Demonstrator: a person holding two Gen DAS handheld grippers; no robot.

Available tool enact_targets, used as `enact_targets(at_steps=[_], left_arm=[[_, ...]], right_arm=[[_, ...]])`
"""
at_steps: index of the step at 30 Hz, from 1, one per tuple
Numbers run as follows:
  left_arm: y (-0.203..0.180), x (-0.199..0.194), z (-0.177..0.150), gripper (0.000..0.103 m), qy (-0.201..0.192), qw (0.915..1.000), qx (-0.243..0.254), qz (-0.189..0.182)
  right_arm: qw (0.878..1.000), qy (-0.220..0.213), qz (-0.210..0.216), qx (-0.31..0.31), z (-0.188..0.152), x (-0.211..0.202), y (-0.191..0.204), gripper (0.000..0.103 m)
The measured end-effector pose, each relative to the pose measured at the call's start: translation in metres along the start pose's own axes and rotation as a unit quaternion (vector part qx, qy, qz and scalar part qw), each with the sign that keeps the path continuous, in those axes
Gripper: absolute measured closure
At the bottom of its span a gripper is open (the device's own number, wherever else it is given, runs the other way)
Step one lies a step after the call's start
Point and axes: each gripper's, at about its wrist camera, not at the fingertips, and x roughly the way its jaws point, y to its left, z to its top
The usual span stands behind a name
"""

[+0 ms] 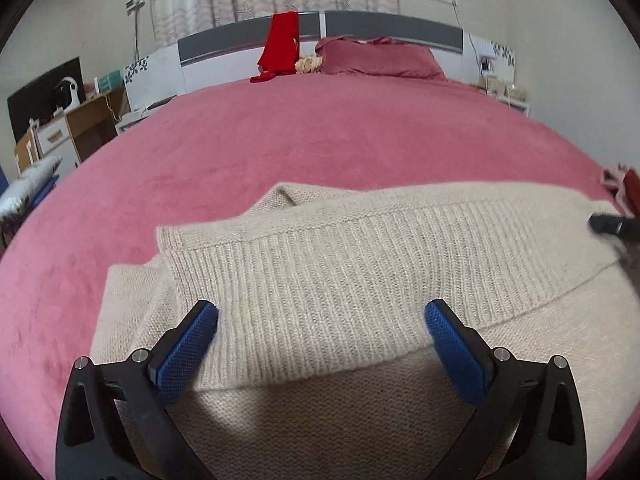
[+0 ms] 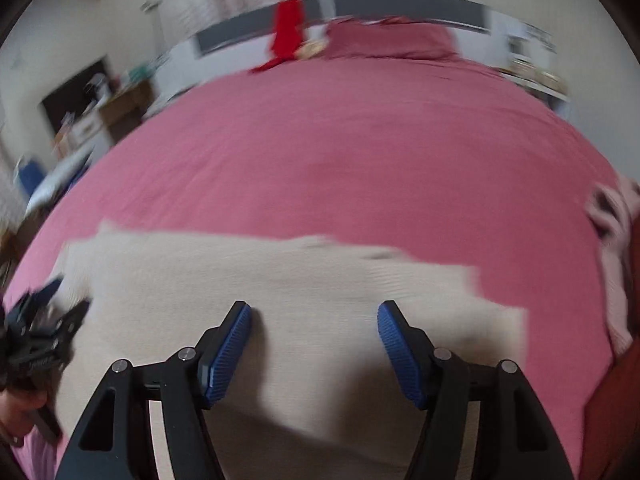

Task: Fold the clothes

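A cream knitted sweater lies folded over on the pink bed, its ribbed hem band uppermost. My left gripper hovers just above that band, open wide, nothing between its blue pads. In the blurred right wrist view the same sweater spreads across the near bed, and my right gripper is open above its plain knit. The left gripper shows at the left edge of that view, held by a hand. The right gripper's tip pokes in at the right edge of the left wrist view.
A red garment hangs over the grey headboard, beside a pink pillow. More pink and dark red clothes lie at the bed's right edge. A desk with drawers stands to the left of the bed.
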Motion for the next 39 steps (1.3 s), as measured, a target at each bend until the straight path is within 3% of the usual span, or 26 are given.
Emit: enact_targets(at_steps=[3,5,8,19,23,26,28,34,37,39], left_arm=[[0.002,0.001,-0.001,0.000,-0.002,1.0000,-0.005,-0.006],[0.004,0.002,-0.002,0.000,-0.002,0.9999,-0.008,-0.007],[0.004,0.002,-0.004,0.000,-0.004,1.0000,-0.007,-0.006],[-0.004,-0.001,-0.010,0.000,-0.007,1.0000,-0.004,0.001],[-0.004,-0.001,-0.011,0.000,-0.008,1.0000,-0.003,0.002],[-0.003,-0.001,-0.011,0.000,-0.008,1.0000,-0.003,0.002],[-0.003,-0.001,-0.012,0.000,-0.009,1.0000,-0.003,0.002],[-0.002,0.000,-0.011,0.000,-0.009,1.0000,-0.003,0.001],[-0.002,0.000,-0.010,0.000,-0.007,1.0000,-0.004,-0.002],[-0.001,-0.001,-0.009,0.000,-0.005,1.0000,-0.005,-0.004]], right_arm=[[0.999,-0.020,0.012,0.041,0.003,-0.016,-0.019,0.043],[0.997,-0.041,0.008,0.058,0.004,-0.034,-0.025,0.038],[0.996,-0.058,0.039,0.060,-0.007,-0.058,-0.025,0.037],[0.996,0.049,-0.065,0.035,-0.058,-0.077,-0.050,0.034],[0.999,0.034,0.003,-0.034,-0.064,-0.095,-0.004,0.034],[0.989,0.085,0.078,-0.088,-0.078,-0.072,0.030,0.036],[0.985,0.126,0.067,-0.093,-0.087,-0.052,0.032,0.037],[0.995,0.086,0.057,0.000,-0.094,-0.066,-0.011,0.041],[0.997,0.056,0.038,0.019,-0.093,-0.080,0.004,0.040],[0.998,0.027,0.063,0.003,-0.084,-0.083,0.029,0.040]])
